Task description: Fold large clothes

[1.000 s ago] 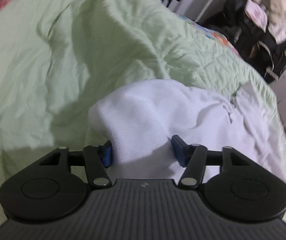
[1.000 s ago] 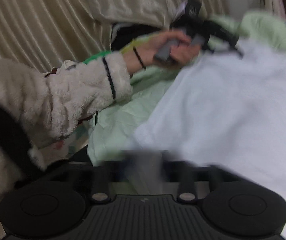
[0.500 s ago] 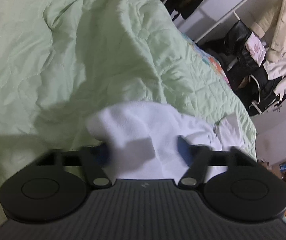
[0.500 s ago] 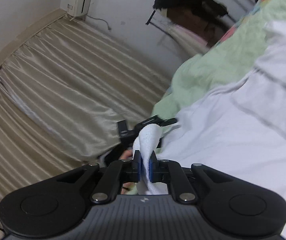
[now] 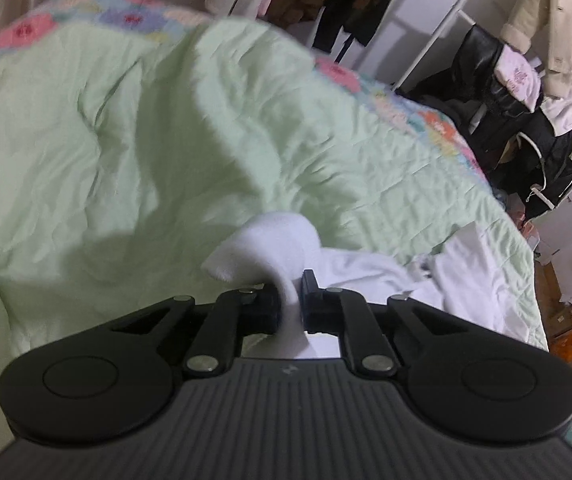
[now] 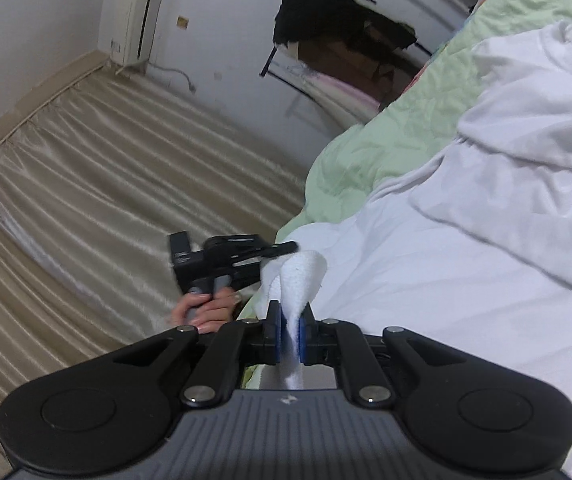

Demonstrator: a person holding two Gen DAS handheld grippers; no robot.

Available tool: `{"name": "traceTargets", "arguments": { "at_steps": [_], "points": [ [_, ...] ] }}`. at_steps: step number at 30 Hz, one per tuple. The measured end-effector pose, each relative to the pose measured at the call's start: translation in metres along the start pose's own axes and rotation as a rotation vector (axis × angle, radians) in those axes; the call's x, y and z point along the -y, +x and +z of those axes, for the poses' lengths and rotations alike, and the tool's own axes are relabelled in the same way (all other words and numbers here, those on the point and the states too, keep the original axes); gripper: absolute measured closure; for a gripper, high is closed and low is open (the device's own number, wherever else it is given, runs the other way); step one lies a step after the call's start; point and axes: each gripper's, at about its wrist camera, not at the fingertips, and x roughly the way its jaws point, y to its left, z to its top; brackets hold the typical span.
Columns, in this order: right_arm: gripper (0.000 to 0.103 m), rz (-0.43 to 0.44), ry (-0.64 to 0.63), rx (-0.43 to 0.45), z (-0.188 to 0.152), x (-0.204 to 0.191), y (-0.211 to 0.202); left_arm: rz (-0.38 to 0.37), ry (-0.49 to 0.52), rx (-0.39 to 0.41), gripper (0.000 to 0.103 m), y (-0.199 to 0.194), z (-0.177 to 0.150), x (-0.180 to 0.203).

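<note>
So the white garment point(image 6: 465, 264) is laid out on the green quilt point(image 5: 126, 140) on the bed, mostly spread but still rumpled, with creases seen across the far part. No fold is visible yet, so the task is judged to be at the very start: edges grabbed, nothing folded over.

The left gripper point(image 5: 290, 294) is pinched down narrow on a bunched bit of the white cloth, with a loop of fabric poking out past the fingertips. The right gripper point(image 6: 289, 334) is clamped the same way, blue pads point(image 6: 277, 332) squeezed tight on a thin flap of the same garment. In the right wrist view the left gripper is seen just beyond, held by a hand point(image 6: 206, 308), close to the cloth's near edge by the curtain point(image 6: 86, 200). So both grips look to be placed near each other along one edge.

What's left, as a guess: the held edge needs to be lifted and carried across the body of the garment, laid flat, smoothed, then folded again until compact. Which part is held (hem, shoulder, sleeve) can't be told from here. Pretty much everything is still to be done.
</note>
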Motion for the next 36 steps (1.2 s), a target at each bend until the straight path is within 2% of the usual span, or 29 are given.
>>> {"name": "traceTargets", "arguments": {
  "at_steps": [3,9,10,12,13,14,15,16,17,18,19,21,23,27,29,30,32,34,36],
  "points": [
    [0.094,0.010,0.018,0.038,0.004,0.011,-0.012,-0.052,0.048,0.013,0.093,0.002,0.003,0.039],
    [0.094,-0.014,0.029,0.144,0.025,0.029,-0.042,-0.145,0.116,-0.004,0.093,0.055,0.028,0.133],
    [0.094,-0.039,0.032,0.179,0.033,0.033,-0.052,-0.201,0.128,0.010,0.093,0.073,0.038,0.168],
    [0.094,-0.083,0.034,0.255,0.046,0.038,-0.073,-0.256,0.128,0.042,0.094,0.087,0.044,0.204],
    [0.094,-0.106,0.036,0.301,0.052,0.042,-0.086,-0.321,0.138,0.066,0.093,0.097,0.043,0.242],
    [0.094,-0.131,0.040,0.353,0.057,0.045,-0.101,-0.377,0.172,0.090,0.087,0.104,0.041,0.271],
    [0.094,-0.156,0.043,0.405,0.062,0.049,-0.116,-0.393,0.192,0.101,0.067,0.106,0.038,0.282],
    [0.094,-0.203,0.036,0.465,0.066,0.055,-0.134,-0.395,0.286,0.113,0.046,0.118,0.029,0.313],
    [0.094,-0.248,0.026,0.503,0.068,0.060,-0.146,-0.361,0.338,0.089,0.005,0.135,0.022,0.329],
    [0.094,-0.303,0.031,0.517,0.070,0.069,-0.155,-0.316,0.367,0.053,0.000,0.152,0.017,0.337],
    [0.094,-0.370,0.048,0.519,0.071,0.080,-0.163,-0.272,0.396,0.017,0.001,0.169,0.011,0.346],
    [0.093,-0.492,0.091,0.510,0.070,0.102,-0.171,-0.200,0.392,-0.046,0.002,0.193,0.006,0.343],
    [0.092,-0.576,0.152,0.489,0.065,0.128,-0.173,-0.137,0.279,-0.114,0.002,0.216,0.004,0.305],
    [0.091,-0.660,0.163,0.457,0.058,0.146,-0.163,-0.120,0.066,-0.125,0.002,0.217,0.014,0.220],
    [0.091,-0.658,0.159,0.473,0.056,0.149,-0.161,-0.086,0.023,-0.087,0.002,0.210,0.022,0.173],
    [0.091,-0.651,0.162,0.477,0.057,0.150,-0.159,-0.081,0.020,-0.080,0.002,0.209,0.024,0.165],
    [0.091,-0.641,0.147,0.475,0.062,0.147,-0.155,-0.131,0.044,-0.081,0.002,0.206,0.031,0.145],
    [0.091,-0.638,0.129,0.468,0.064,0.144,-0.155,-0.227,0.012,-0.094,0.001,0.207,0.038,0.127],
    [0.089,-0.645,0.114,0.463,0.066,0.141,-0.158,-0.270,-0.001,-0.089,0.000,0.208,0.040,0.124]
  ]
}}
